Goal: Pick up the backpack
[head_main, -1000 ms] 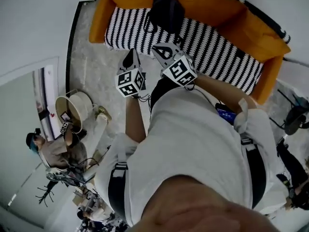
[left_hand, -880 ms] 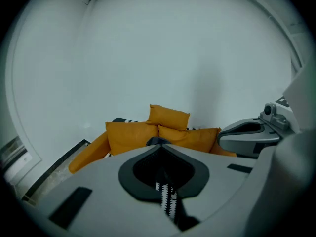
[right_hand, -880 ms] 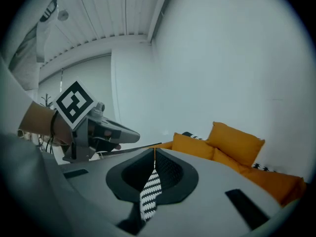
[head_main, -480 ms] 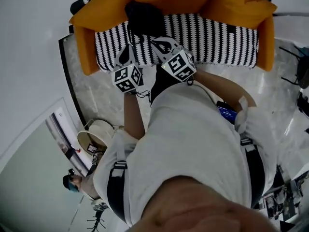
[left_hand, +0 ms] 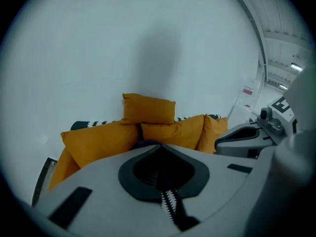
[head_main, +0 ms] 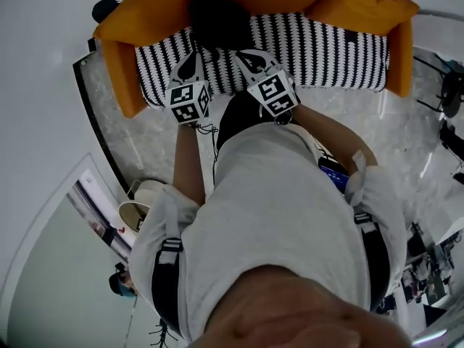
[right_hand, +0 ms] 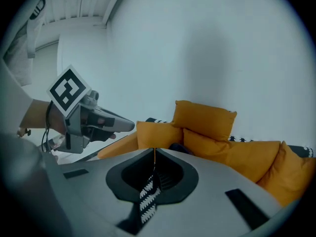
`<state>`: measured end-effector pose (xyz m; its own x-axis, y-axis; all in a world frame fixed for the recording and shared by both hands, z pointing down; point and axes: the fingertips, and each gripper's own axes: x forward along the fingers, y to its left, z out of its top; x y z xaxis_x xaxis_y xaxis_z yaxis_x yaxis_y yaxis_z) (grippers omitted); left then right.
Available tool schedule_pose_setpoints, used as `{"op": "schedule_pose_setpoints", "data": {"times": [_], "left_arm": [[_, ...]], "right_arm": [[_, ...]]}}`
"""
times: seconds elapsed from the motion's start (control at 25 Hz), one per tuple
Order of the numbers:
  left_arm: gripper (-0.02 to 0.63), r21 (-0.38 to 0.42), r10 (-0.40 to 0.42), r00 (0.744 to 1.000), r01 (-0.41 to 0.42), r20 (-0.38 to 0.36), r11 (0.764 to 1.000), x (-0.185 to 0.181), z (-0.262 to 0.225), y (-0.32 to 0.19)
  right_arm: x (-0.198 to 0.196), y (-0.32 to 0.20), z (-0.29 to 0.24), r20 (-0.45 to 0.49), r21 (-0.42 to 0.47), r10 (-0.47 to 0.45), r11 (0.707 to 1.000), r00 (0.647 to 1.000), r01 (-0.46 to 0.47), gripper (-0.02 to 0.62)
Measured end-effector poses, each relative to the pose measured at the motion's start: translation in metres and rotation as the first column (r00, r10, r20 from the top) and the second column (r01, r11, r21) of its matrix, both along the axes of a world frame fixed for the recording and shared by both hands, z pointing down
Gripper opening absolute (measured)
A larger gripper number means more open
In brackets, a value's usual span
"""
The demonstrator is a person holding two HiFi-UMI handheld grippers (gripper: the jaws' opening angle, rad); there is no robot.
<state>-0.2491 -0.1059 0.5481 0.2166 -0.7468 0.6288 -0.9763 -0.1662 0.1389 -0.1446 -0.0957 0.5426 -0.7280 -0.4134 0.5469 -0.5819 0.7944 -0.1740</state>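
The black soft fabric backpack (head_main: 216, 19), upper centre, probably sags; take it near its top. The left gripper (head_main: 190, 62) and right gripper (head_main: 250, 58) are pressed together, empty.

Orange sofa (head_main: 116, 67) runs across the top of the head view, with a black-and-white striped seat cover (head_main: 341, 49) on it. Below that there's grey marble-looking floor (head_main: 138, 147), and a round pale tub (head_main: 134, 216) at lower left. Orange cushions (left_hand: 148, 108) sit against a plain white wall (left_hand: 98, 43).
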Motion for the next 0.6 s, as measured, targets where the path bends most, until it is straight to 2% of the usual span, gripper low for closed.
{"op": "schedule_pose_setpoints", "data": {"times": [0.16, 0.36, 0.6], "left_arm": [[0.012, -0.040, 0.067, 0.998, -0.068, -0.020, 0.997, -0.006, 0.023, -0.014], [0.012, -0.070, 0.127, 0.988, -0.133, -0.084, 0.989, -0.013, 0.045, -0.033], [0.012, -0.073, 0.194, 0.978, -0.199, -0.078, 0.977, -0.024, 0.064, -0.066]], "right_arm": [[-0.008, -0.014, 0.020, -0.054, -0.019, 0.042, 0.999, 0.998, -0.043, 0.040], [-0.019, -0.029, 0.049, -0.134, -0.042, 0.073, 0.996, 0.988, -0.079, 0.040], [-0.026, -0.041, 0.069, -0.177, -0.071, 0.082, 0.993, 0.981, -0.096, 0.040]]}}
